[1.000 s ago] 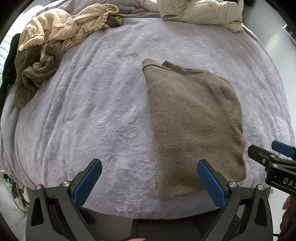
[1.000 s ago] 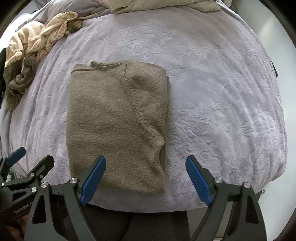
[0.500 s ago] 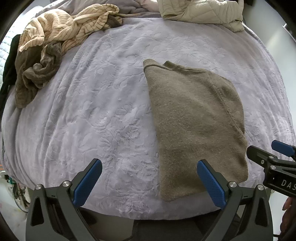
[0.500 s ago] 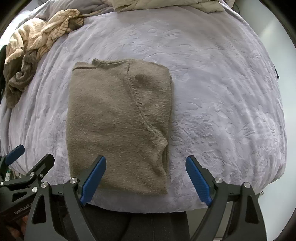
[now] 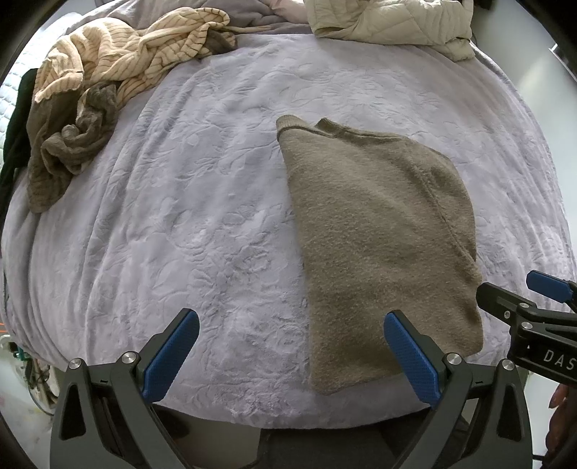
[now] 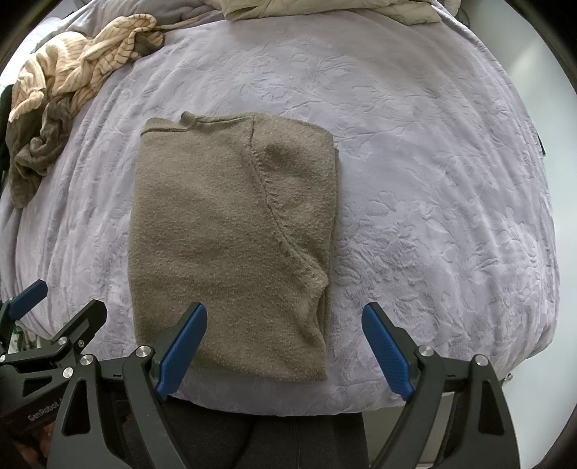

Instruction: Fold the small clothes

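An olive-brown knit sweater [image 5: 375, 231] [image 6: 230, 231] lies folded lengthwise on the lilac bedspread [image 5: 202, 202] [image 6: 425, 187], its sleeve tucked over and its hem near the front edge. My left gripper [image 5: 291, 355] hovers open over the bed's front edge, just left of the sweater's hem, its right pad [image 5: 411, 359] in front of the cloth. My right gripper [image 6: 285, 351] is open too, above the hem's right corner. Neither holds anything. Each gripper shows at the edge of the other's view.
A heap of striped cream and dark brown clothes [image 5: 93, 93] [image 6: 61, 90] lies at the back left of the bed. A cream quilted jacket [image 5: 389, 21] [image 6: 324, 7] sits along the far edge. The person's dark trousers [image 6: 295, 440] stand against the bed's front.
Both views have shifted slightly, and the sweater sits a little farther right and lower in frame. The sweater itself stays flat and both grippers remain open.
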Motion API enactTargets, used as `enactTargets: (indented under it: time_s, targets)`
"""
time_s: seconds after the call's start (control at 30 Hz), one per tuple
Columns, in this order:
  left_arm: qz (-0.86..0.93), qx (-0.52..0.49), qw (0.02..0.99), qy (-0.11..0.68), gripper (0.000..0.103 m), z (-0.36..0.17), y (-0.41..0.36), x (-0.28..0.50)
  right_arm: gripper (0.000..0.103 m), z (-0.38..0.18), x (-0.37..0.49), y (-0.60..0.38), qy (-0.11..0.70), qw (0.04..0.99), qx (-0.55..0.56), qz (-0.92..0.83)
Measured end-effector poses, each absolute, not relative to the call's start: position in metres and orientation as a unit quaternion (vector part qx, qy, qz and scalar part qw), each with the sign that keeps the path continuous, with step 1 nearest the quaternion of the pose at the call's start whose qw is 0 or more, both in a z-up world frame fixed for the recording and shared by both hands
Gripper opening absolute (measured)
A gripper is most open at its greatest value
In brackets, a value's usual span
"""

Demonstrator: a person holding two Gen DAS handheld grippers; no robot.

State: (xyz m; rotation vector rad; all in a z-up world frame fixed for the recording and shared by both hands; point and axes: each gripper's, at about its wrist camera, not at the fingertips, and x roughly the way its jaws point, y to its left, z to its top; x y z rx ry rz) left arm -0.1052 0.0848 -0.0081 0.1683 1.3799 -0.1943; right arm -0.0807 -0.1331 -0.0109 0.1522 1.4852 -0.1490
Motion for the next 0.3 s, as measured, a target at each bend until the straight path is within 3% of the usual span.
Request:
enactTargets:
  time_s: [0.3]
  targets:
    - [-0.090, 0.073, 0.767, 0.631, 0.103, -0.0065, 0.0848, -0.1027, 0.090, -0.0114, -0.0798, -0.1328, 0.675, 0.731, 0.071, -0.069]
